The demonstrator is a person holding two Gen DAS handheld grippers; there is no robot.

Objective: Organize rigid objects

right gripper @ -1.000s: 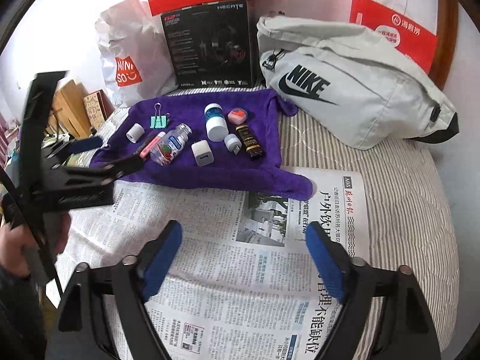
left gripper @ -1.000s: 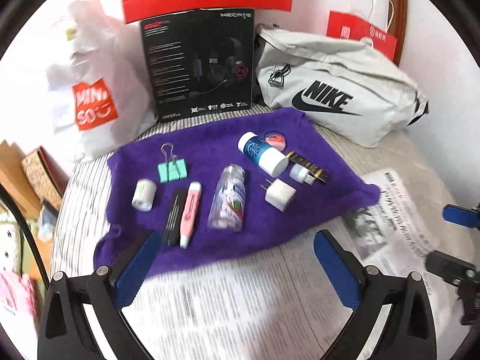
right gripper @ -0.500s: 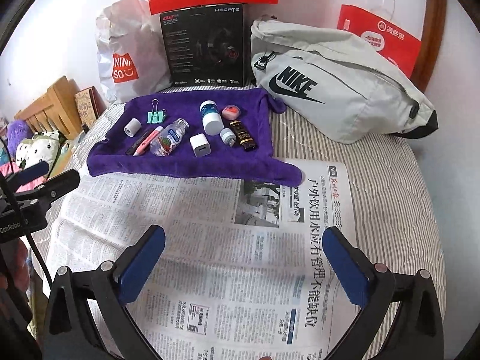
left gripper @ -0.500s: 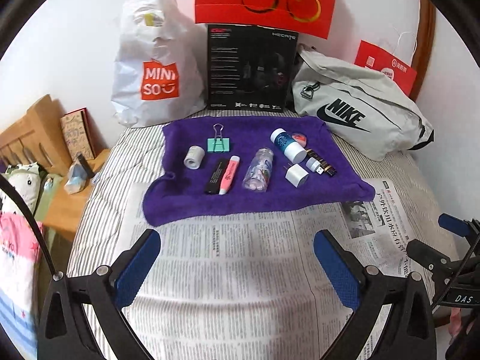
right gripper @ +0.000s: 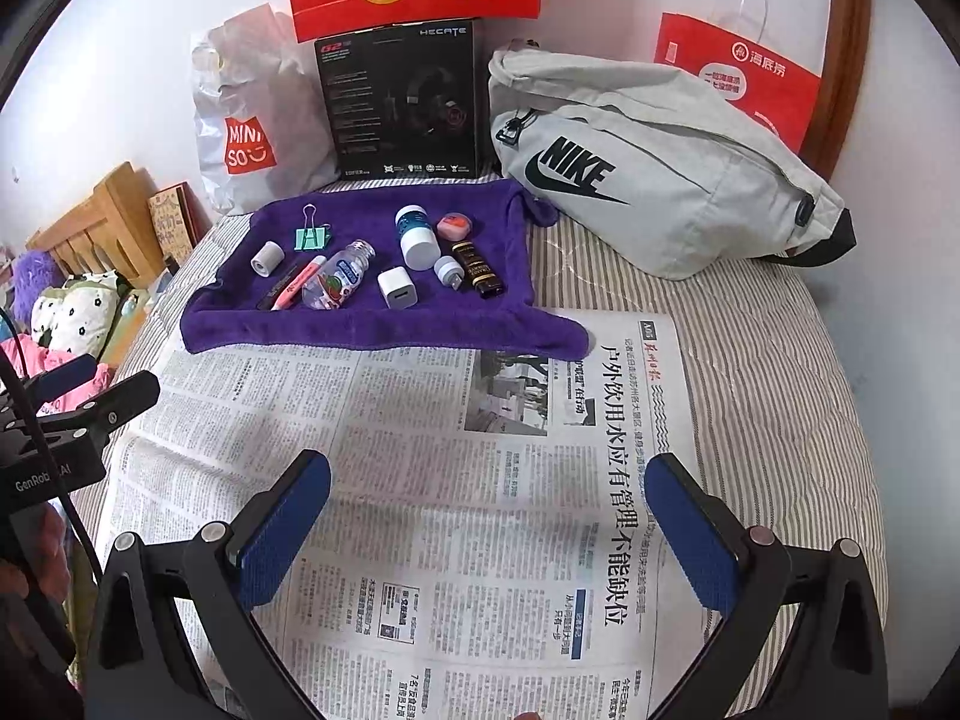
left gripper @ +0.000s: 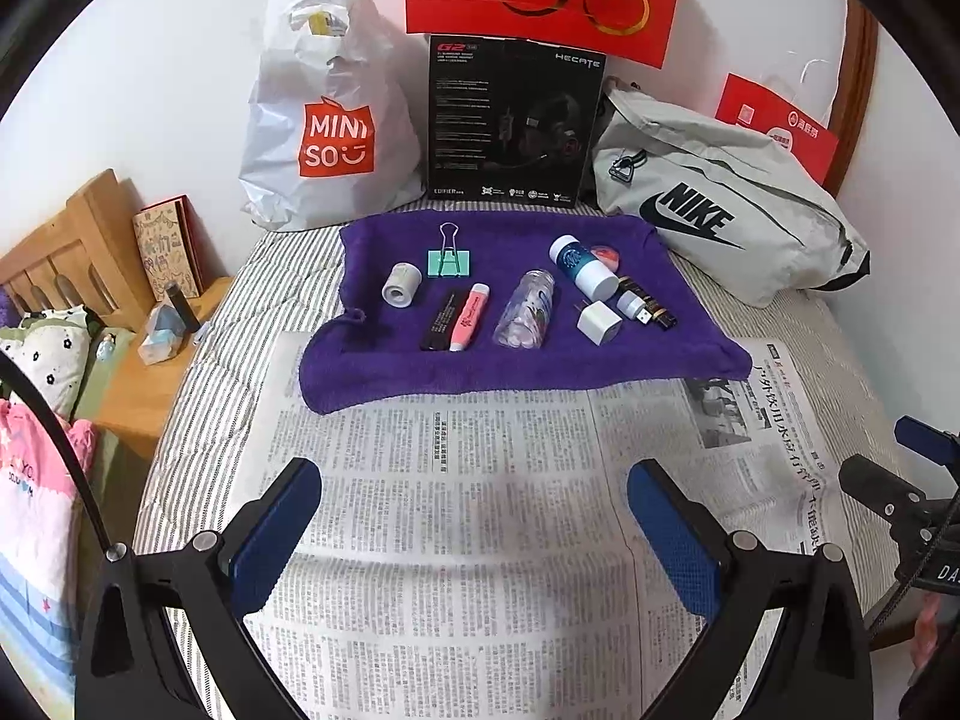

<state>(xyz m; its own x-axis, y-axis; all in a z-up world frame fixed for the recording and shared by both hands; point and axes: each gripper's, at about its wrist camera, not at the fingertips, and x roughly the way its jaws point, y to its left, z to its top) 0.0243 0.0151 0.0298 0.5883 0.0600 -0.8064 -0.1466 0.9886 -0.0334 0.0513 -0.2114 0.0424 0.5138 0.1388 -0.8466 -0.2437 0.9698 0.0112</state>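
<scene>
- Presently, left gripper (left gripper: 474, 531) and right gripper (right gripper: 489, 525): both spread wide, holding nothing, above the newspaper (right gripper: 456, 480).
- Purple towel (left gripper: 384, 360): near edge overlaps the newspaper; holds binder clip (left gripper: 449, 261), pink highlighter (left gripper: 470, 317), clear bottle (left gripper: 525, 317), white charger (left gripper: 597, 323).
- Nike bag (right gripper: 660, 180): right of the towel.

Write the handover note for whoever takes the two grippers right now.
Left gripper: open, empty, above the newspaper.
Right gripper: open, empty, also over the newspaper.
Items: all on the purple towel: tape roll, binder clip, black stick, pink highlighter, clear bottle, white charger, blue-labelled bottle, small USB plug.
Done: nothing is off the towel.
Left: pick and organize every item.
</scene>
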